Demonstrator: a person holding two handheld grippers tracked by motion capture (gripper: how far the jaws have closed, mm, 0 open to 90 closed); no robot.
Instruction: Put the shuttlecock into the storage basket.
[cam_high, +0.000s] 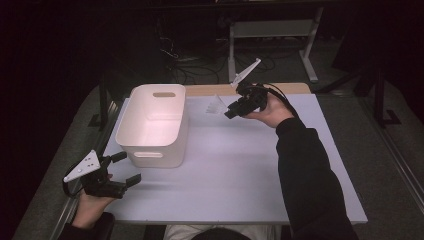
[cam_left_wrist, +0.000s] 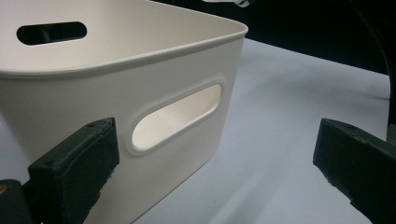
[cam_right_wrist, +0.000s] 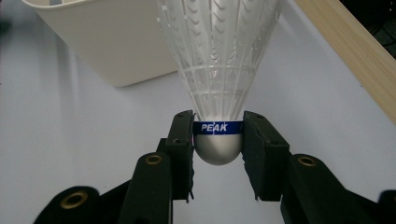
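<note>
Upper centre of the high view, the right hand-held gripper (cam_high: 229, 113) clamps a white shuttlecock (cam_right_wrist: 219, 70) beside the cream bin (cam_high: 152, 125); the left hand-held gripper (cam_high: 125, 167), lower left on the worktop (cam_high: 240, 170), has its jaws apart.

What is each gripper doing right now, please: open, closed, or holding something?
Left gripper: open, jaws spread beside the white bin, holding nothing.
Right gripper: closed on the shuttlecock, jaws clamping its cork base.
</note>
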